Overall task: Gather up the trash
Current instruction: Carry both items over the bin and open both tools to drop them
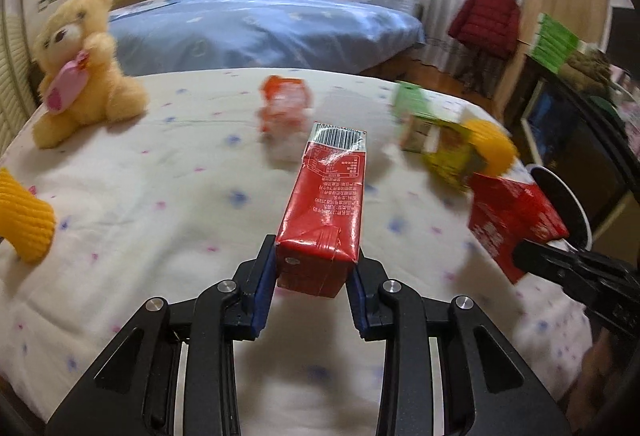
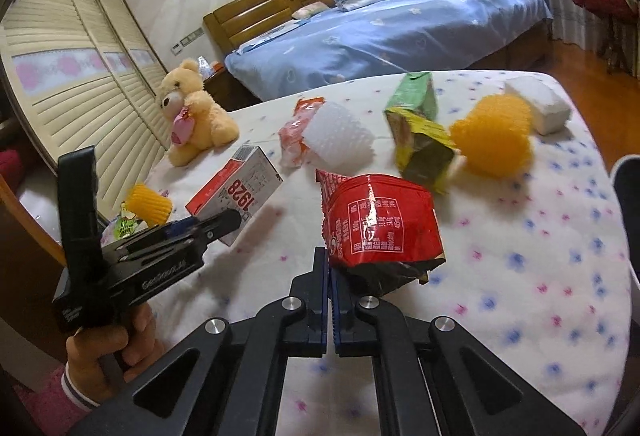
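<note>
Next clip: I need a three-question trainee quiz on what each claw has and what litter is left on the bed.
1. True or false: the left claw is clamped on a red drink carton.
2. What does the right claw pinch? A) the teddy bear B) a red crinkled wrapper C) the green carton
3. Fill in: beside the orange-and-white wrapper lies a white foam ____.

Key:
1. True.
2. B, the red crinkled wrapper; the teddy bear and the green carton lie untouched on the bed.
3. Net sleeve.
</note>
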`<action>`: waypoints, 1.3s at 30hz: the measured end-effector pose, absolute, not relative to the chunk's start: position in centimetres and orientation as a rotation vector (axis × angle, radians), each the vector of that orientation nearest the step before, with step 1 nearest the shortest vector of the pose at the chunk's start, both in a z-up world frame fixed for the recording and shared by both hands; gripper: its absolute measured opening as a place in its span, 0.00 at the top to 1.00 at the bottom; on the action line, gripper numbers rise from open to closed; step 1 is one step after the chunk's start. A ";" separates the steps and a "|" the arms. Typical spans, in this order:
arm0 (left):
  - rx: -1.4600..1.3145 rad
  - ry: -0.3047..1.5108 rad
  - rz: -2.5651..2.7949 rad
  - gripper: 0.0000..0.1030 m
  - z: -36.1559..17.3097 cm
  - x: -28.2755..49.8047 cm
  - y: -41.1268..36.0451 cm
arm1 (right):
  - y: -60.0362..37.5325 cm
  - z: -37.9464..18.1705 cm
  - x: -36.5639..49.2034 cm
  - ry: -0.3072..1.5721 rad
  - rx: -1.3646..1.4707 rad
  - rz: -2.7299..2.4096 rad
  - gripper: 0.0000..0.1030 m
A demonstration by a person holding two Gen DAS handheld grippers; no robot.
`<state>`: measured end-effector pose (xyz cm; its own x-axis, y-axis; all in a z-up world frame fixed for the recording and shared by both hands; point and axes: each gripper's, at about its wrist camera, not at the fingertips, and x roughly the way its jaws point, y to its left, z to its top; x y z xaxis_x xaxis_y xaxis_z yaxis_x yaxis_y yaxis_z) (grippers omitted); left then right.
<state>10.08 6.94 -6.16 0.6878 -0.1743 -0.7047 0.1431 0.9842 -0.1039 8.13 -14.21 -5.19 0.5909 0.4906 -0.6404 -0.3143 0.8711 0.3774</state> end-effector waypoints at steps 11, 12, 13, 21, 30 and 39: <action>0.020 0.788 -0.358 0.71 -5.3 8.3 -0.9 | -20.7 -4.9 5.9 0.787 0.295 0.343 0.99; 0.022 0.789 -0.368 0.71 -5.3 8.2 -1.4 | -21.3 -4.8 5.8 0.783 0.300 0.330 0.99; 0.026 0.791 -0.383 0.71 -5.2 8.3 -2.2 | -22.0 -4.7 5.7 0.780 0.308 0.318 0.99; 0.065 0.792 -0.447 0.71 -5.0 8.4 -6.4 | -27.5 -4.9 5.1 0.755 0.364 0.226 0.99; 0.106 0.797 -0.517 0.71 -4.8 9.2 -11.1 | -33.4 -5.5 5.2 0.737 0.414 0.114 0.99; 0.155 0.793 -0.587 0.71 -4.3 10.2 -16.5 | -37.8 -6.3 5.8 0.744 0.461 0.037 0.99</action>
<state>10.21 -16.50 -4.35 0.5520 -0.4376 -0.7098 0.5510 0.8303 -0.0835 5.83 -37.79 -6.33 0.7401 0.1933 -0.6442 0.1280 0.8998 0.4171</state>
